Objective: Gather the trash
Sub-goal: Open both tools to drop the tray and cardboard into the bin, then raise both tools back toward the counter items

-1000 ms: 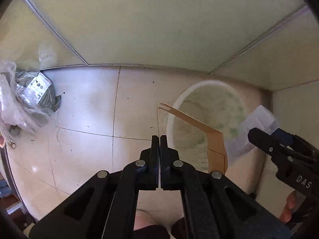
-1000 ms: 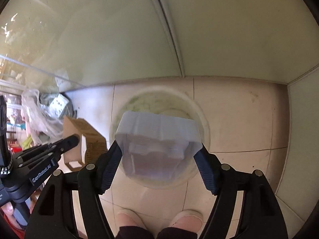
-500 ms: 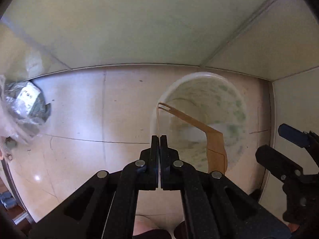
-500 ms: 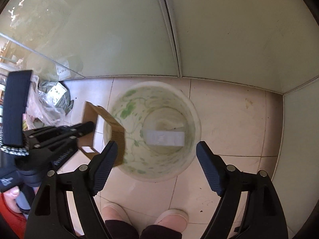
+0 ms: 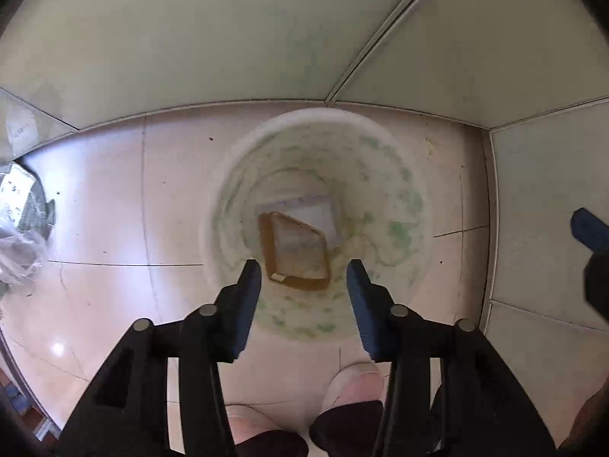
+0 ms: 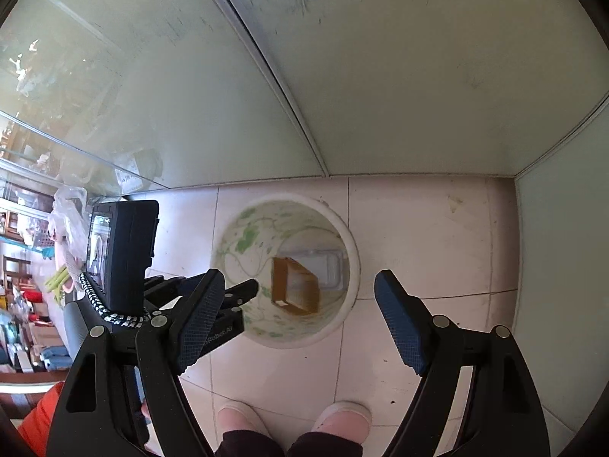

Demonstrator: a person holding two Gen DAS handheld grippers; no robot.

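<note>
A white bin with green leaf print (image 5: 396,205) (image 6: 247,236) stands on the tiled floor in a corner. Inside it lie a brown cardboard box (image 5: 295,253) (image 6: 295,285) and a clear plastic tray (image 5: 318,213) (image 6: 325,266) under it. My left gripper (image 5: 302,270) is open and empty just above the bin's near rim; it also shows in the right wrist view (image 6: 243,293). My right gripper (image 6: 297,304) is open and empty above the bin; one of its fingers (image 5: 590,228) shows at the right edge of the left wrist view.
A grey parcel bag with a white label and crumpled clear plastic (image 5: 19,209) lie on the floor to the left. Frosted glass walls (image 6: 418,76) close the corner behind and right of the bin. The person's shoes (image 6: 293,419) stand close in front of it.
The right gripper opened and the plastic tray fell into the bin. Then the left gripper moved over the bin, opened, and the cardboard box dropped in on top of the tray.
</note>
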